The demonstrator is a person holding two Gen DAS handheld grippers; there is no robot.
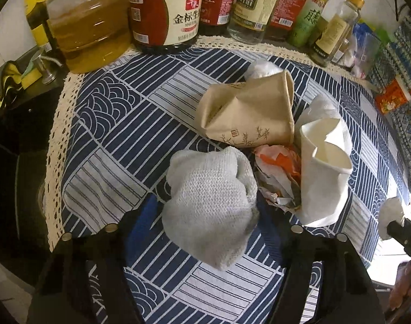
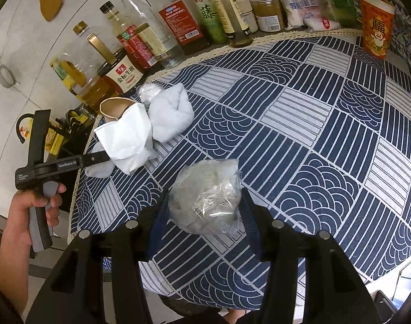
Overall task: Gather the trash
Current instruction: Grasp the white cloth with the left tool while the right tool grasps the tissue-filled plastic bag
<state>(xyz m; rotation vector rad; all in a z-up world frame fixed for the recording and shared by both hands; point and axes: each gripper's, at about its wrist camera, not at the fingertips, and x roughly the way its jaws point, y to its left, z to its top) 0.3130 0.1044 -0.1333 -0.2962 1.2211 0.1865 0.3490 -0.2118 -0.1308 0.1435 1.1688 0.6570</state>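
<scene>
left tool (image 1: 209,216) is clenched on a grey rag (image 1: 209,197), held just over the counter (image 1: 110,135) beside the trash pile: brown cup (image 1: 248,113), white cup (image 1: 324,172), crumpled wrapper (image 1: 275,172). right tool (image 2: 204,216) is gripping a clear bag (image 2: 205,197) of scraps, well apart from the pile. here's the risk: that bag is slick and puffy, so a loose squeeze could let it slide out. and the rag hangs low, so swinging it could knock the cups toward the bottles (image 1: 164,19).
</scene>
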